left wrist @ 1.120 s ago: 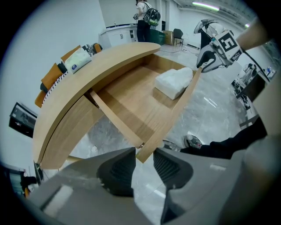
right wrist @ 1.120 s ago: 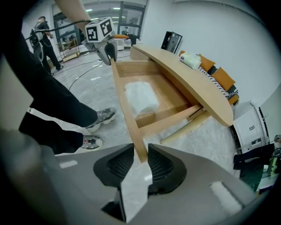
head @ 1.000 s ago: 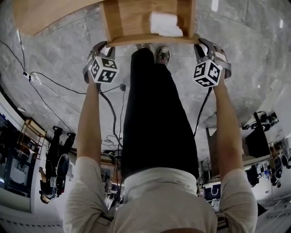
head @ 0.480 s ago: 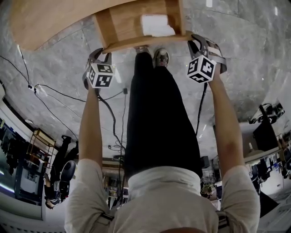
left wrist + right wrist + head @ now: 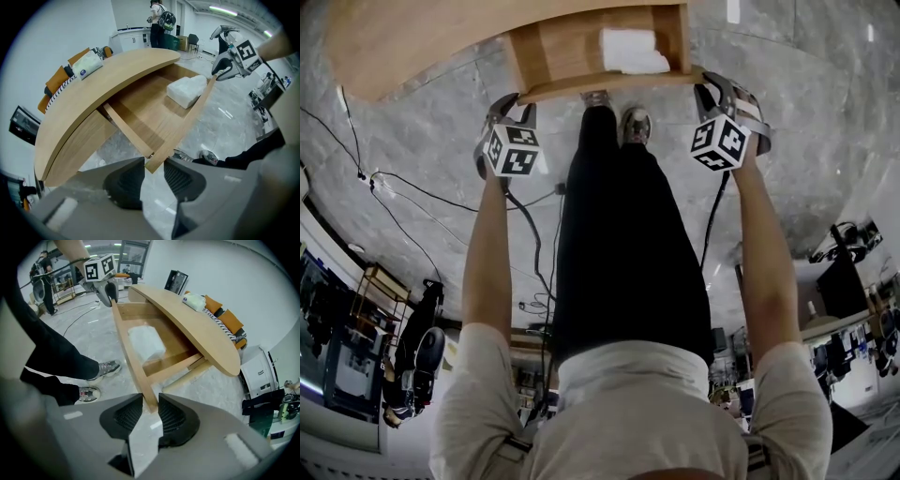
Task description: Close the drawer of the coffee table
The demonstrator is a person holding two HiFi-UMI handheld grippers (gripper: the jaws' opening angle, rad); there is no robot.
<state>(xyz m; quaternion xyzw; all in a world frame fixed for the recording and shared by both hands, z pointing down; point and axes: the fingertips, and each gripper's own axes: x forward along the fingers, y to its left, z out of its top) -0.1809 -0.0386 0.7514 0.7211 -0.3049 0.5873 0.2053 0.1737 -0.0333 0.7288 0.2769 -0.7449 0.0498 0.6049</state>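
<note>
Beige shirt (image 5: pixel 628 403), black trousers (image 5: pixel 623 253), grey sneakers (image 5: pixel 635 124)

One coffee table (image 5: pixel 70 154) stood there, with one open drawer (image 5: pixel 150 112) and one white bundle (image 5: pixel 187 90) inside it. One soft packet (image 5: pixel 86 64) lay on the tabletop (image 5: pixel 122 70) (toward its far end). Two tongs were counted, the left tongs (image 5: pixel 153 165) and the right tongs (image 5: pixel 150 403), plus two shoes (image 5: pixel 107 367) on the floor (image 5: pixel 89 331).

Coffee table (image 5: pixel 403 47) runs off the top edge (drawer (image 5: pixel 567 56) rear hidden beneath it)
</note>
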